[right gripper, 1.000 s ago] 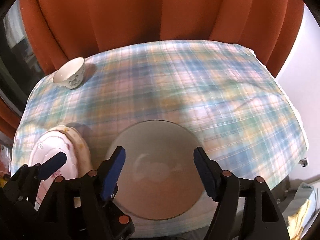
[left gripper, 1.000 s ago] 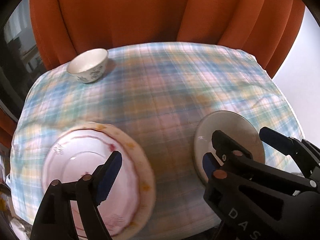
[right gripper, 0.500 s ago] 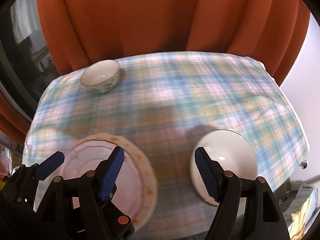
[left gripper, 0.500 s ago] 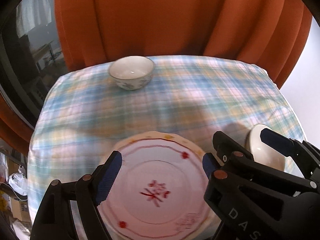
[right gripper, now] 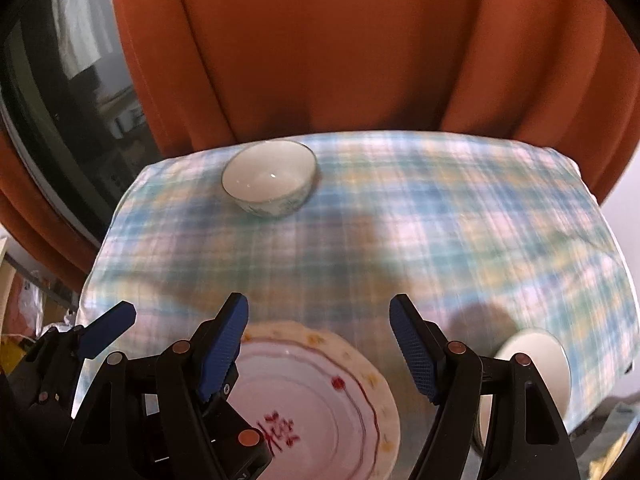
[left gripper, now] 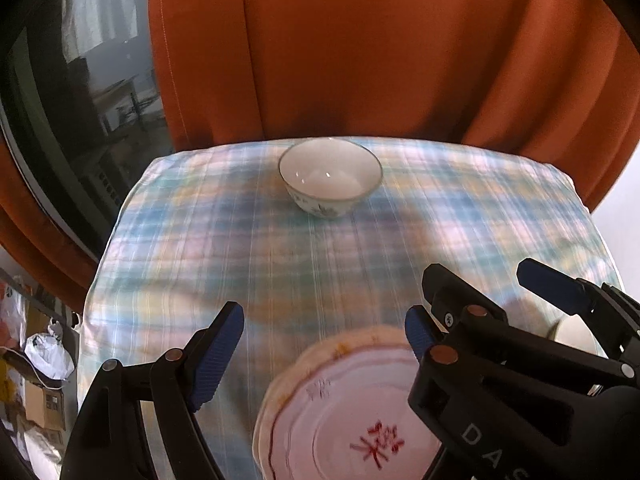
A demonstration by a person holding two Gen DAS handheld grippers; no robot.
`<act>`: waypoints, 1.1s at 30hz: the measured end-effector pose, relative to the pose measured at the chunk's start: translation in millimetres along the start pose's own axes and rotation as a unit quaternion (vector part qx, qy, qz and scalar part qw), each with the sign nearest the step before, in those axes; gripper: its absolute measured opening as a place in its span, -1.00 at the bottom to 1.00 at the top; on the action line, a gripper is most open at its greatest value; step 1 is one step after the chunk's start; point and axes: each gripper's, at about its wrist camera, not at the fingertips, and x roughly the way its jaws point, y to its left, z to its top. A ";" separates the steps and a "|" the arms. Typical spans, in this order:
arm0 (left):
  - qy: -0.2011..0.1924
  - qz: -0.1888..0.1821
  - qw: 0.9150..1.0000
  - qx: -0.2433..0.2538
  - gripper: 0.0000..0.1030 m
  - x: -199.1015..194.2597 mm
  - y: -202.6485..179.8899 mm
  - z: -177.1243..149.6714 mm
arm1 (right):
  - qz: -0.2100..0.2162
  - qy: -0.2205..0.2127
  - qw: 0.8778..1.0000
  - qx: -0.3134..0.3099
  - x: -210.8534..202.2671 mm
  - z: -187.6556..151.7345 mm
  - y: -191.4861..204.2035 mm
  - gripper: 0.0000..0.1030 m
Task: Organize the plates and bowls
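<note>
The left gripper (left gripper: pixel 320 344) hangs over the checked tablecloth (left gripper: pixel 248 248) with its blue-padded fingers (left gripper: pixel 218 356) spread wide and nothing between them. The right gripper (right gripper: pixel 318 344) sits close beside it, its fingers (right gripper: pixel 412 356) likewise apart and empty, above the far rim of the red-patterned plate (right gripper: pixel 320 400). That plate lies at the near edge of the tabletop. A small floral bowl (left gripper: pixel 330 178) stands upright near the far edge, towards the left corner, well apart from the plate. A plain white bowl (right gripper: pixel 536 364) sits at the near right corner, partly hidden by the right gripper's finger. An orange curtain (left gripper: pixel 360 48) hangs behind the table.
</note>
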 end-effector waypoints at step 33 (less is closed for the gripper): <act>0.023 0.108 0.990 -0.082 -0.15 169.7 20.0 122.8 | 0.054 0.027 0.998 0.013 188.7 145.5 -16.4 -0.23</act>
